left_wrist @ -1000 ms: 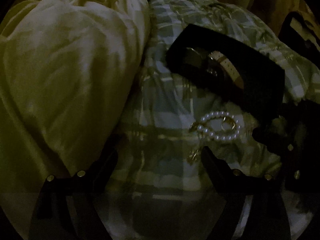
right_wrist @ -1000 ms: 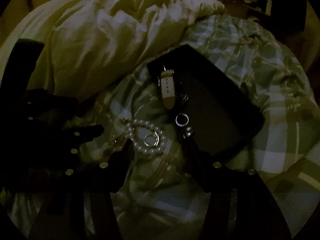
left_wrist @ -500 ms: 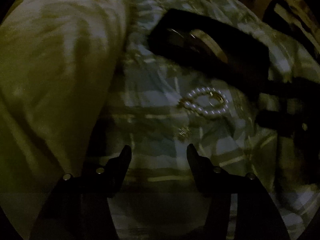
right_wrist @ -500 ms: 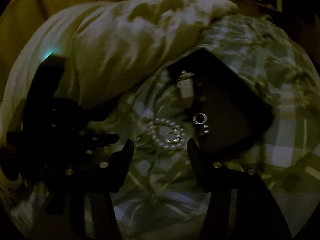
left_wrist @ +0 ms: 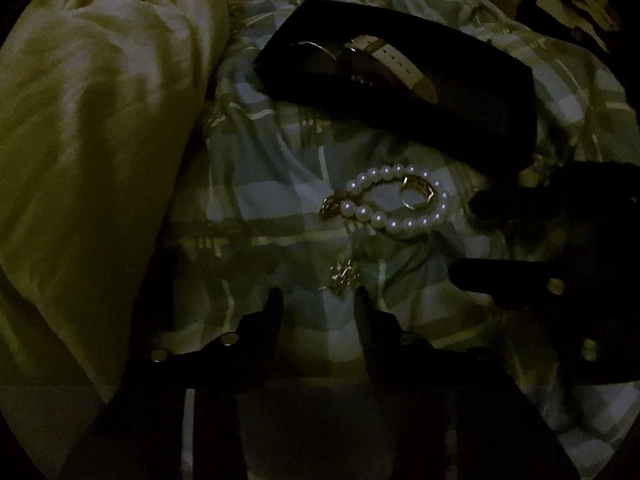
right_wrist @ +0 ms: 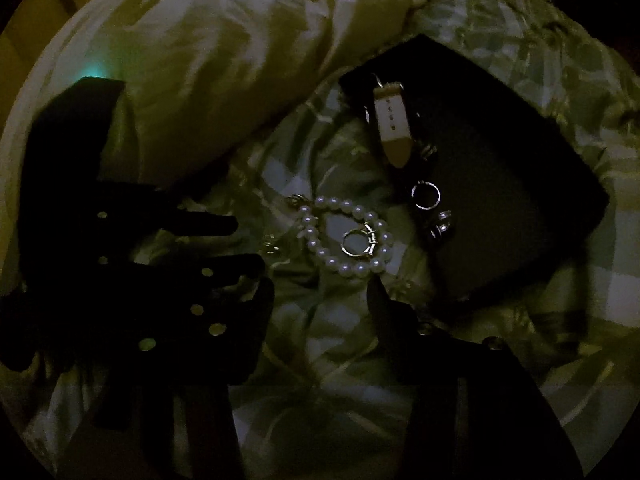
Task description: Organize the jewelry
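A pearl bracelet (left_wrist: 394, 200) (right_wrist: 344, 240) lies on the plaid bedsheet with a metal ring (left_wrist: 418, 196) (right_wrist: 358, 242) inside its loop. A small gold piece (left_wrist: 344, 276) (right_wrist: 272, 246) lies beside it. My left gripper (left_wrist: 319, 300) (right_wrist: 240, 244) points down at the gold piece; its jaws are closing, and the piece lies just past the tips, not between them. My right gripper (right_wrist: 320, 292) (left_wrist: 468, 238) hovers just short of the bracelet, its jaws closing on nothing. A black tray (left_wrist: 460, 92) (right_wrist: 500, 200) holds a white watch strap (left_wrist: 392, 56) (right_wrist: 392, 128), a ring (right_wrist: 426, 196) and small earrings (right_wrist: 440, 228).
A rumpled pale duvet (left_wrist: 92, 120) (right_wrist: 224, 48) is piled to the left of the jewelry and behind it. The plaid sheet (left_wrist: 256, 200) is wrinkled around the pieces. The room is dim, and dark clutter sits at the far right edge.
Both grippers have sunk closer to the sheet. The left jaws have narrowed a lot and the right jaws a little. The jewelry has not moved.
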A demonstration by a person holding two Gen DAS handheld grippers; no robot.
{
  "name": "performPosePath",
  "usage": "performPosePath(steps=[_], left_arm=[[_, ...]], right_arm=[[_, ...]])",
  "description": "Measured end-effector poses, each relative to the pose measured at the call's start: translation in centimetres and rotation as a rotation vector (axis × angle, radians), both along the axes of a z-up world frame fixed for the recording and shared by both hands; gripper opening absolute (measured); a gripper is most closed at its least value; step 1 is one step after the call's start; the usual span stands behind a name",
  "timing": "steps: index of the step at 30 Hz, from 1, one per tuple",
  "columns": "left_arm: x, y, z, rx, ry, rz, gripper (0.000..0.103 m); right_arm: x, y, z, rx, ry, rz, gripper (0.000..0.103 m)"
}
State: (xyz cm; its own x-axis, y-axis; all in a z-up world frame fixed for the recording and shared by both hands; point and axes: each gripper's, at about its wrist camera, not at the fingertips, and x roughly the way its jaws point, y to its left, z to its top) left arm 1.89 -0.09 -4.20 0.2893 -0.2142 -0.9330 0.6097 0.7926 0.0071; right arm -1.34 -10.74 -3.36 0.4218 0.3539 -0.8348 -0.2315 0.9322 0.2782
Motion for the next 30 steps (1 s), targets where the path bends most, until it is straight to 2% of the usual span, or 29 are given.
performPosePath(steps=[3,11,16,25,30], left_arm=[[0.2,-0.2,-0.2,-0.020,0.002,-0.003,0.031],[1.1,-2.0,-1.2,-0.016,0.009,-0.013,0.030],[1.4,-2.8,-1.7,-0.004,0.007,-0.008,0.029],[1.4,-2.5,-1.8,-0.012,0.009,0.007,0.021],[1.3,-2.4,-1.9,-0.003,0.004,0.002,0.019]], right_arm=[[0.7,-0.3,-0.5,0.019,0.017,-0.036,0.042],[1.8,0.0,-1.3,-0.033,0.001,-0.105,0.042],[2.1,0.4,-1.9,-0.055,0.009,-0.115,0.042],[2.4,-0.8,-2.9,-0.010,0.045,-0.156,0.043],[2.5,-0.8,-3.2,-0.031,0.044,-0.156,0.041]])
